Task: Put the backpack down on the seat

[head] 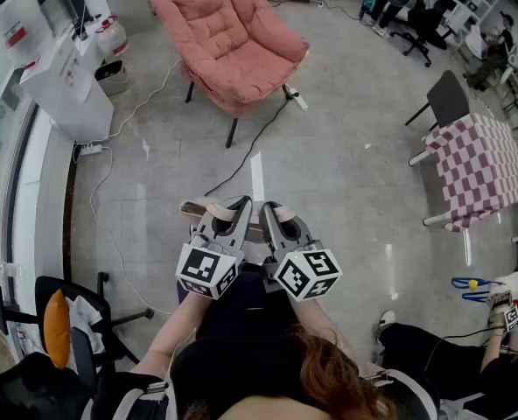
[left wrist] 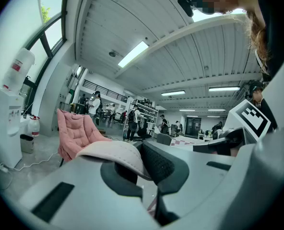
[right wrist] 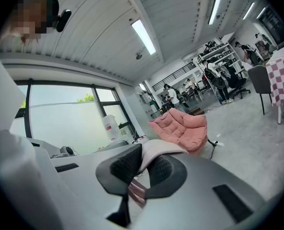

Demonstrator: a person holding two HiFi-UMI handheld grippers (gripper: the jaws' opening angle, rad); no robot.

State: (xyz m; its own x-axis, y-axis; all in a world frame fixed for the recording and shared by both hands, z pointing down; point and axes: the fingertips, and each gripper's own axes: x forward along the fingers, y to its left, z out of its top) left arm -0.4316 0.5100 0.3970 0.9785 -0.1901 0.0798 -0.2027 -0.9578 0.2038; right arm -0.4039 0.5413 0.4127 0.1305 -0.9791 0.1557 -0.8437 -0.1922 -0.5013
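Observation:
A pink cushioned chair (head: pixel 228 46) stands on the floor well ahead of me, its seat bare. It also shows in the left gripper view as the chair (left wrist: pixel 77 131) and in the right gripper view as the chair (right wrist: pixel 183 126). My left gripper (head: pixel 241 206) and right gripper (head: pixel 272 210) are side by side, roughly level. Each is shut on a beige padded backpack strap (head: pixel 208 206). The strap (left wrist: pixel 115 152) arches over the left gripper (left wrist: pixel 144 166), and the strap (right wrist: pixel 157 150) is pinched in the right gripper (right wrist: pixel 141 170). The bag's body is mostly hidden under the grippers.
A water dispenser (head: pixel 62 77) with bottles stands at the far left. A black cable (head: pixel 246 156) runs across the floor toward the chair. A checkered table (head: pixel 482 169) and a black chair (head: pixel 447 99) are at right, an office chair (head: pixel 66 322) at lower left, and another person (head: pixel 469 357) at lower right.

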